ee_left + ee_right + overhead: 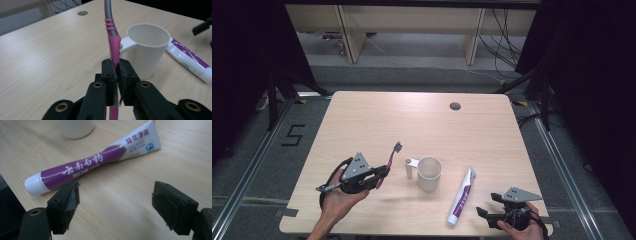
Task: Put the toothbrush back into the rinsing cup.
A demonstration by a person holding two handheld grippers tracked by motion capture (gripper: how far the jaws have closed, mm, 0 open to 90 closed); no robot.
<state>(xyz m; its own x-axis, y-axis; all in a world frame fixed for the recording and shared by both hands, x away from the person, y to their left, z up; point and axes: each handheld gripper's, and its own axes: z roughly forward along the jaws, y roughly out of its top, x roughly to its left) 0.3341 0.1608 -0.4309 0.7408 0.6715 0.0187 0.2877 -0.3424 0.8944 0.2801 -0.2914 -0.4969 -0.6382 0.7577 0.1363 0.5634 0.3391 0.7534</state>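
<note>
My left gripper [381, 177] [117, 66] is shut on the pink handle of a toothbrush [392, 157] [113, 42], whose grey neck and dark bristle head point up and away from me. Just right of it a white plastic cup [429, 173] [147, 47] with a handle stands upright on the table. A purple and white toothpaste tube [462, 196] [95, 163] lies flat to the cup's right, cap toward the front edge. My right gripper [484, 214] [116, 207] rests open at the front right corner, jaws wide apart, with the tube just beyond them and nothing between them.
The light wooden table [412, 120] has a round cable hole [455, 106] near its back edge. Wooden bench legs and loose cables stand on the floor behind the table. A floor marking "5" [293, 135] lies to the left.
</note>
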